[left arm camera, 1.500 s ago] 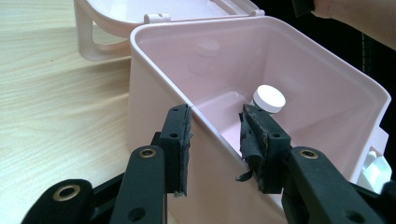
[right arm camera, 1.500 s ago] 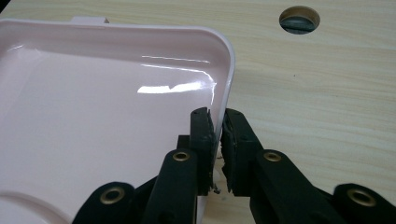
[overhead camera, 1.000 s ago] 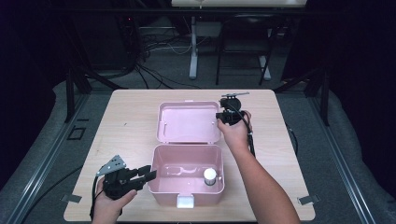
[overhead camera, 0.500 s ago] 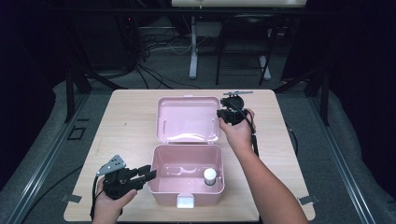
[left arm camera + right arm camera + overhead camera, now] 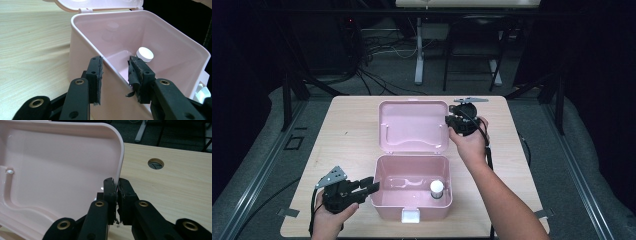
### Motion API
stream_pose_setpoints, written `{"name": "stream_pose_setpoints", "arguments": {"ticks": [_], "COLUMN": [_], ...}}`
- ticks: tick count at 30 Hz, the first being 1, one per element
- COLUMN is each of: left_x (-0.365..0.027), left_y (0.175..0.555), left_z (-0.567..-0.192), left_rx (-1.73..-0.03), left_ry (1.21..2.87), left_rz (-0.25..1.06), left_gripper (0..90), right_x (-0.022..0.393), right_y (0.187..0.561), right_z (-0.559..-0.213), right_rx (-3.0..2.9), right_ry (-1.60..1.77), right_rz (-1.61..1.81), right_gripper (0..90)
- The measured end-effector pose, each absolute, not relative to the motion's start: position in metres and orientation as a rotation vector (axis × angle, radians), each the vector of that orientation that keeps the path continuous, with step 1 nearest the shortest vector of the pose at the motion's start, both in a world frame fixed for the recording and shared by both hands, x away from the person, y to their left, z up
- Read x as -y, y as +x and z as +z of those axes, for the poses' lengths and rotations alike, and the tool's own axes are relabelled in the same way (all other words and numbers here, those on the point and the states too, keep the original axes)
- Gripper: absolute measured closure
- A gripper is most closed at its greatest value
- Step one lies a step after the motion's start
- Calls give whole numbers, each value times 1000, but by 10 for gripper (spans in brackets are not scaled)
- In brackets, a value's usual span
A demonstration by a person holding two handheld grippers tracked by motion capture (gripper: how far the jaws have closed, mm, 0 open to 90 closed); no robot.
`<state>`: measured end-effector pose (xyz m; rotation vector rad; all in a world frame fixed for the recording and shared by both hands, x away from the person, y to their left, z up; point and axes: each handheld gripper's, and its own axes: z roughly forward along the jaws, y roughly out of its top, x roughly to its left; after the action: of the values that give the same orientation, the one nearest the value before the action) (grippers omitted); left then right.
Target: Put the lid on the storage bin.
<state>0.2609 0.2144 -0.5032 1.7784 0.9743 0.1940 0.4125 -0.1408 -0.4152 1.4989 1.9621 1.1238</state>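
Observation:
A pink plastic box [image 5: 412, 207] stands open near the table's front edge, its lid [image 5: 412, 125] hinged back and tilted up. A small white-capped bottle [image 5: 436, 187] stands inside, at the right. My right gripper [image 5: 448, 120] is shut on the lid's right edge; in the right gripper view the jaws [image 5: 116, 182] pinch the rim of the lid [image 5: 62, 165]. My left gripper [image 5: 371, 186] is open at the box's front-left corner. In the left gripper view its jaws [image 5: 115, 62] straddle the wall [image 5: 82, 50], with a gap; the bottle's cap [image 5: 145, 53] shows beyond.
The wooden table [image 5: 352, 130] has bare room left of the box. A round cable hole [image 5: 155, 163] lies right of the lid. A white latch [image 5: 410, 216] sits on the box's front. Dark floor, cables and stands lie beyond the far edge.
The right gripper has risen slightly with the lid's edge in it, and the lid stands a little steeper. The left gripper and the box have kept still.

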Motion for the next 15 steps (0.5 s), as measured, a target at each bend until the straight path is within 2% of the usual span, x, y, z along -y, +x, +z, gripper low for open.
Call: {"name": "stream_pose_setpoints", "arguments": {"ticks": [15], "left_x": [-214], "left_y": [261], "left_z": [-503], "left_rx": [-979], "left_ry": [1774], "left_rz": [198], "left_gripper": [629], "right_x": [142], "right_y": [397], "right_z": [-407], "right_rx": [-1933], "right_ry": [1431], "right_rz": [1183], "right_gripper": [871]}}
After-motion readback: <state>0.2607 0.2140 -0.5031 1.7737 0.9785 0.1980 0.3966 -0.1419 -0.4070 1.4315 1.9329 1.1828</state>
